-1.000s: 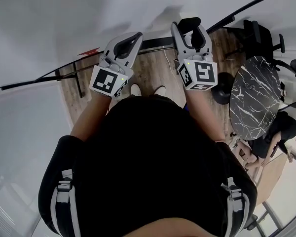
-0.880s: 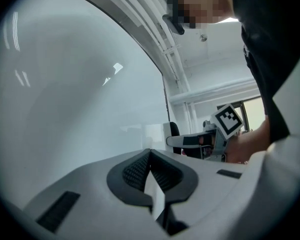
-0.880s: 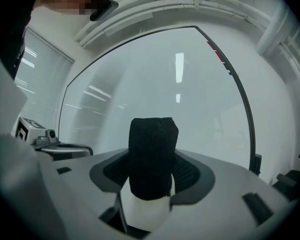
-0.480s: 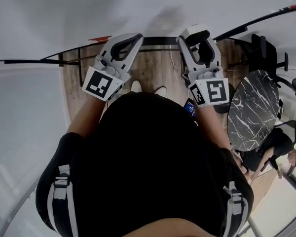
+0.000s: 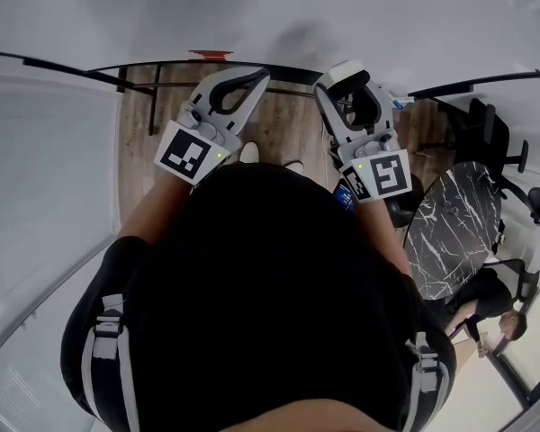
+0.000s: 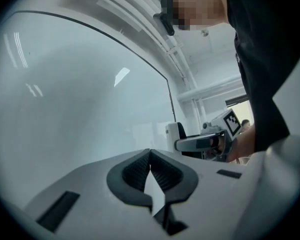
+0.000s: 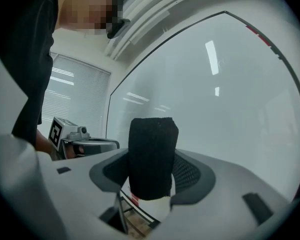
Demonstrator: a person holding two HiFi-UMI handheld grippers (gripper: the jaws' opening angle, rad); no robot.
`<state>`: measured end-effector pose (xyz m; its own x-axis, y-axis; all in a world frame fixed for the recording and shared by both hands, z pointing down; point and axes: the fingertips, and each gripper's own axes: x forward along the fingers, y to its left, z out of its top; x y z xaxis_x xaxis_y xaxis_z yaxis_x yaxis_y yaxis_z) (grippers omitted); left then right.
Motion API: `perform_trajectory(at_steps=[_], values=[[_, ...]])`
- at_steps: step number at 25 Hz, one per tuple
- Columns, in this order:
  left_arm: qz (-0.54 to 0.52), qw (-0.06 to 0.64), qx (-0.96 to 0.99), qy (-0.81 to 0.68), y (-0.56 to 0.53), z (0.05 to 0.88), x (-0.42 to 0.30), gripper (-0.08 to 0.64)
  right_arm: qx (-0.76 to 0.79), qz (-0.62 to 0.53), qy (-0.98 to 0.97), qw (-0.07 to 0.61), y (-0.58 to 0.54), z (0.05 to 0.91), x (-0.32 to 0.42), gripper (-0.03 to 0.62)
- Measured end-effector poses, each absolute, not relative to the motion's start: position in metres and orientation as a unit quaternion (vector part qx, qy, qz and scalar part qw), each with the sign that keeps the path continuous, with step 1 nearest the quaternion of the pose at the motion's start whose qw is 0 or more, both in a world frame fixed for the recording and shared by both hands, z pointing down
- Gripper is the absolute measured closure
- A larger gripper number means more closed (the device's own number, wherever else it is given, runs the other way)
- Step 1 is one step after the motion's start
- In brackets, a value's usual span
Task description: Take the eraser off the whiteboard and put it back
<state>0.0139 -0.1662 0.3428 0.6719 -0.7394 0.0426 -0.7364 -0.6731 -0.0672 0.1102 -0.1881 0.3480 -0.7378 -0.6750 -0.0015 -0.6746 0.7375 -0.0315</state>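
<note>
The eraser (image 7: pixel 151 156), a white block with a black felt face, stands upright between the jaws of my right gripper (image 7: pixel 151 176), which is shut on it. In the head view the eraser (image 5: pixel 349 72) shows at the tips of the right gripper (image 5: pixel 353 88), close in front of the whiteboard (image 5: pixel 279 16). The whiteboard (image 7: pixel 225 99) fills the right gripper view behind the eraser. My left gripper (image 5: pixel 243 81) is held level beside it, jaws shut together with nothing between them; its tips (image 6: pixel 150 156) meet in the left gripper view, facing the whiteboard (image 6: pixel 80 94).
A round black marble table (image 5: pixel 450 223) and dark chairs (image 5: pixel 486 129) stand to the right on the wooden floor (image 5: pixel 279 124). The board's black frame and stand legs (image 5: pixel 153 97) run along the floor. Another person (image 5: pixel 486 318) sits at the lower right.
Both grippers have swung across the front of the whiteboard, the right one turning with the eraser still in it. The table and chairs have slid right and down in the head view.
</note>
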Motion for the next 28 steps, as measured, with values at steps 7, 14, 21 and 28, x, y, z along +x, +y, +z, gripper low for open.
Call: perform_trajectory(at_steps=[7,14,21,28], values=[[-0.032,0.032,-0.911,0.41,-0.164,0.34,0.008,0.557,-0.343,-0.017,0.939,0.004,-0.186,0.351,0.093,0.356],[-0.029,0.018,-0.917,0.398,-0.171,0.342,0.022,0.557,-0.343,-0.026,0.939,-0.003,-0.19,0.356,0.102,0.356],[-0.03,0.018,-0.916,0.399,-0.169,0.343,0.033,0.557,-0.349,-0.033,0.936,-0.001,-0.186,0.361,0.115,0.356],[-0.034,0.015,-0.913,0.406,-0.168,0.343,0.041,0.555,-0.352,-0.039,0.935,0.004,-0.185,0.363,0.13,0.356]])
